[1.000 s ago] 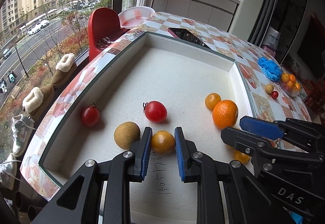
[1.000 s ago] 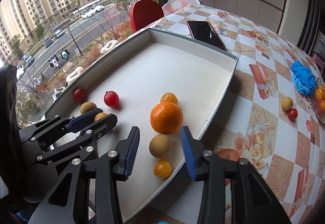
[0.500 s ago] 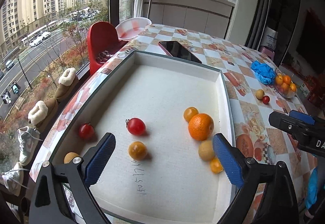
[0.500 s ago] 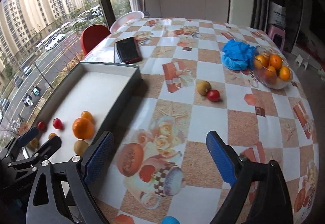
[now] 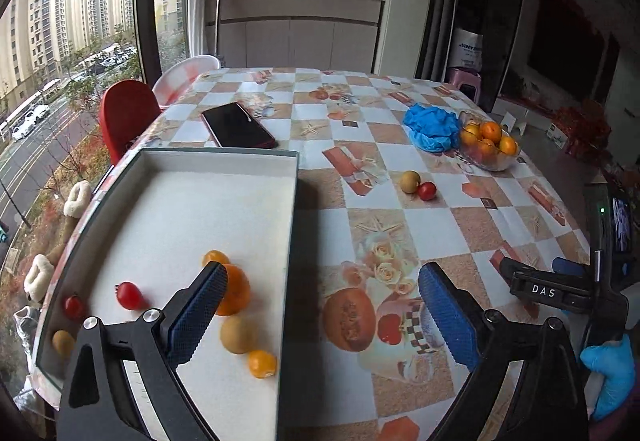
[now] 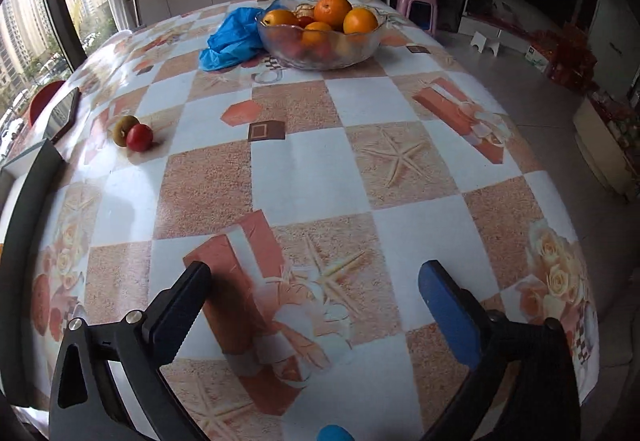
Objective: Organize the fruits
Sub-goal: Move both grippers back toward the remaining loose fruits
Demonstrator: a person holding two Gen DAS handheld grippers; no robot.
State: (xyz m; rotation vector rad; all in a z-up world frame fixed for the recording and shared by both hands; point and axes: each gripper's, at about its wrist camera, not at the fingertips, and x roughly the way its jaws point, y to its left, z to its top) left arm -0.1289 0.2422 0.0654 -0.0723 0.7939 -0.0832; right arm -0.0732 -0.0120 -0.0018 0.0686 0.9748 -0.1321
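1. My left gripper (image 5: 320,305) is spread wide, empty, over the tray (image 5: 294,225) edge.
2. My right gripper (image 6: 314,301), jaws just opening further, holds nothing (bare tablecloth (image 6: 312,177) below).
3. A tomato (image 6: 139,137) touches a kiwi (image 6: 122,128) beyond.

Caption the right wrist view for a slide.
Open right gripper above the checked tablecloth, facing a glass fruit bowl.

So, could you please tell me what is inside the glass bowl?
The glass bowl holds several oranges on top, with something small and red between them. The fruit lower down is blurred through the glass, so I cannot name it.
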